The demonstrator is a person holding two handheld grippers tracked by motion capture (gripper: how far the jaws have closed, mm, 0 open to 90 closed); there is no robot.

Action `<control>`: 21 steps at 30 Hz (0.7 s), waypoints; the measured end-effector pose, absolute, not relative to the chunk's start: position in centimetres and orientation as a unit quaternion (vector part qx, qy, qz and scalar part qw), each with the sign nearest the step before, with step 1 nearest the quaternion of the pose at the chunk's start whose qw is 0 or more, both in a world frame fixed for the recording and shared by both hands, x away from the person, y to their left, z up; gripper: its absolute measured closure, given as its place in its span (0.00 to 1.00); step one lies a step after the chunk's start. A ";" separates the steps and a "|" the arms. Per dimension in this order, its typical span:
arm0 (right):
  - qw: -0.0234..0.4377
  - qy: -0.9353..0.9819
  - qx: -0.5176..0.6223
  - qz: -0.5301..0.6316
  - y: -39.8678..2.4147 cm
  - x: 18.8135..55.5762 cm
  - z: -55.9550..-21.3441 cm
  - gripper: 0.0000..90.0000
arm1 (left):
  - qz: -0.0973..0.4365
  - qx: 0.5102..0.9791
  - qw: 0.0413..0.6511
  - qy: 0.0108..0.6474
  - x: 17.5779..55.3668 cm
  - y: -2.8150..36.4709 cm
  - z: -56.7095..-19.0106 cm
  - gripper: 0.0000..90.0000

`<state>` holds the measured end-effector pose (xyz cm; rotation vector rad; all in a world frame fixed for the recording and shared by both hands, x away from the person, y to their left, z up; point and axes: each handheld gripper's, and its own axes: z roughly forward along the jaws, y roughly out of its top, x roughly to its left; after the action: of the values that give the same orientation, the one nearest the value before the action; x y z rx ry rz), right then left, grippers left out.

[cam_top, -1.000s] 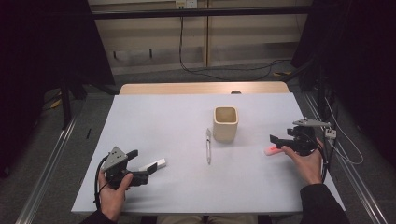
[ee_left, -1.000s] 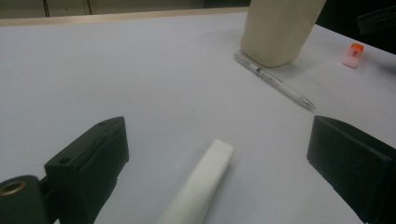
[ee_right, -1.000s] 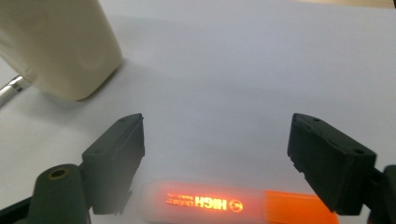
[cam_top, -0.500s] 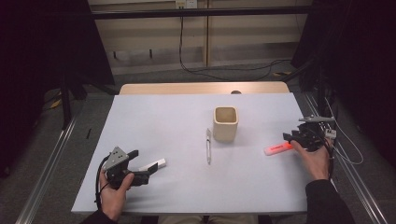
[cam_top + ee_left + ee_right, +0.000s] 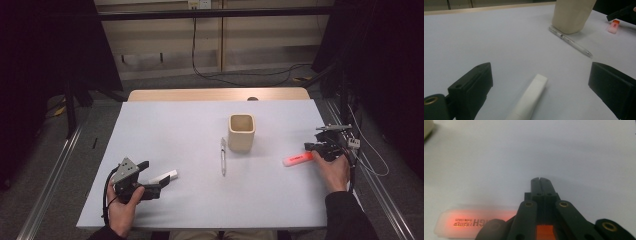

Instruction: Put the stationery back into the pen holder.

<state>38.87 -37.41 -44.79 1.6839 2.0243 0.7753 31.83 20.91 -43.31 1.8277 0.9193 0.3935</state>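
High view: on the white worktop (image 5: pixel 200 130) the left gripper (image 5: pixel 150 186) lies low in the person's left hand (image 5: pixel 122 205), its jaws spread, with a white marker (image 5: pixel 165 177) just ahead of them. The right gripper (image 5: pixel 312 147), held in the right hand (image 5: pixel 334 170), has its jaws right at the near end of an orange highlighter (image 5: pixel 297 159). A beige cup (image 5: pixel 242 133) stands beyond and between the two pairs of jaws, with a clear pen (image 5: pixel 223 156) lying just beside it.

Left gripper view: the white marker (image 5: pixel 530 98) lies between the wide-spread jaws, touching neither; the pen (image 5: pixel 570 41) and cup (image 5: pixel 572 15) sit farther ahead.

Right gripper view: the jaws are pressed together with nothing between their tips. The highlighter (image 5: pixel 471 222) lies left of them, partly under the linkage; its upside-down print reads "HIGH LIGHTER", while the smaller lettering is too blurred to read.
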 end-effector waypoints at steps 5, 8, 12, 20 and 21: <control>0.187 0.725 0.603 0.274 -37.7 39.1 -45.4 1.00 | 0.164 0.756 0.505 0.382 31.8 21.0 -43.3 0.06; 0.185 0.728 0.600 0.274 -37.8 39.1 -45.4 1.00 | 0.161 0.757 0.504 0.384 31.9 20.9 -43.4 0.06; 0.193 0.732 0.593 0.275 -37.7 39.0 -45.5 1.00 | 0.160 0.756 0.505 0.385 31.8 21.1 -43.4 0.06; 0.189 0.742 0.590 0.257 -37.6 38.8 -45.1 1.00 | 0.160 0.756 0.505 0.384 31.8 21.0 -43.4 0.06; 0.178 0.747 0.586 0.258 -37.7 38.6 -45.0 1.00 | 0.158 0.756 0.504 0.386 31.8 21.0 -43.5 0.06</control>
<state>38.63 -37.68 -45.02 1.6570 2.1129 0.7306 31.81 20.99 -43.49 1.8258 0.9314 0.3808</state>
